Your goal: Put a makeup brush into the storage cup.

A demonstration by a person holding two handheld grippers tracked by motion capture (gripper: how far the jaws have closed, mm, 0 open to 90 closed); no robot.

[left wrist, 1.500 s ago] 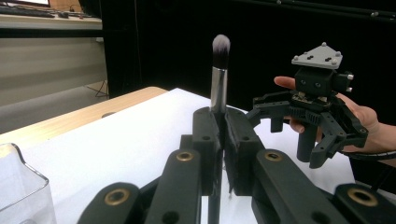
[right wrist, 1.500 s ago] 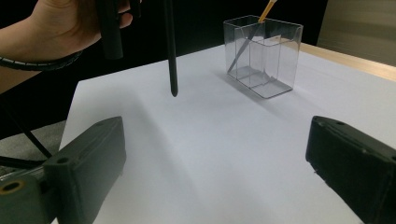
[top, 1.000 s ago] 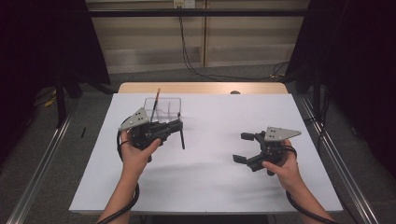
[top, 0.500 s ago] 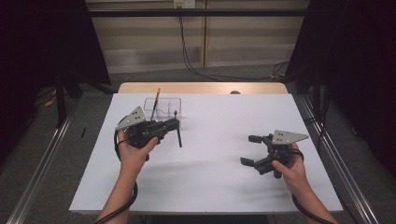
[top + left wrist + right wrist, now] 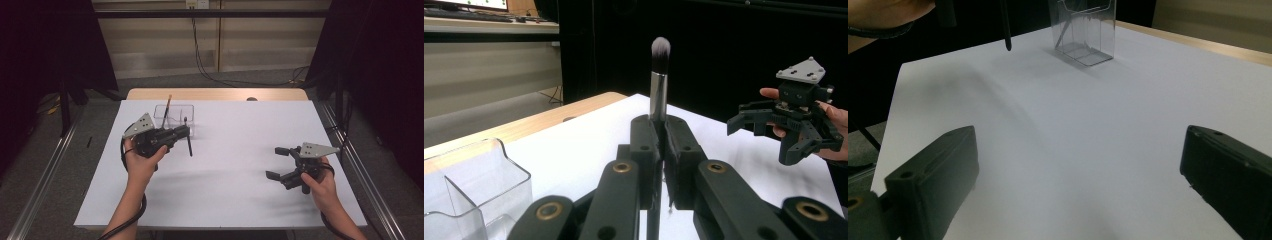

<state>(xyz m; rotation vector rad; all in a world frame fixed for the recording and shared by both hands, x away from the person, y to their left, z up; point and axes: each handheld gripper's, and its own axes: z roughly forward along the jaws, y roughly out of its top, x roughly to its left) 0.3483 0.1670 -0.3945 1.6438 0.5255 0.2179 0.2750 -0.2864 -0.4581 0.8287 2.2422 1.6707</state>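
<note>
My left gripper point(image 5: 186, 131) hovers at the table's left, shut on a slim black makeup brush point(image 5: 189, 146) that hangs upright across its jaws. In the left gripper view the brush's point(image 5: 659, 75) silver ferrule and soft tip rise above the closed jaws point(image 5: 663, 131). Just behind it stands a clear plastic box point(image 5: 175, 112) with a second brush point(image 5: 166, 109) leaning inside. My right gripper point(image 5: 272, 162) is held low at the right, open, with nothing between its jaws point(image 5: 1078, 185). It also shows far off in the left gripper view point(image 5: 759, 137).
The table is covered by a white sheet point(image 5: 230, 170), with a bare wooden strip point(image 5: 215, 94) along the far edge. Metal rails point(image 5: 360, 165) run beside the table. In the right gripper view the clear box point(image 5: 1085, 30) stands far ahead, beside the brush's handle end point(image 5: 1006, 30).
My right gripper has drifted to the right and a little toward the near edge, still open. The left gripper has kept its place with the brush in it.
</note>
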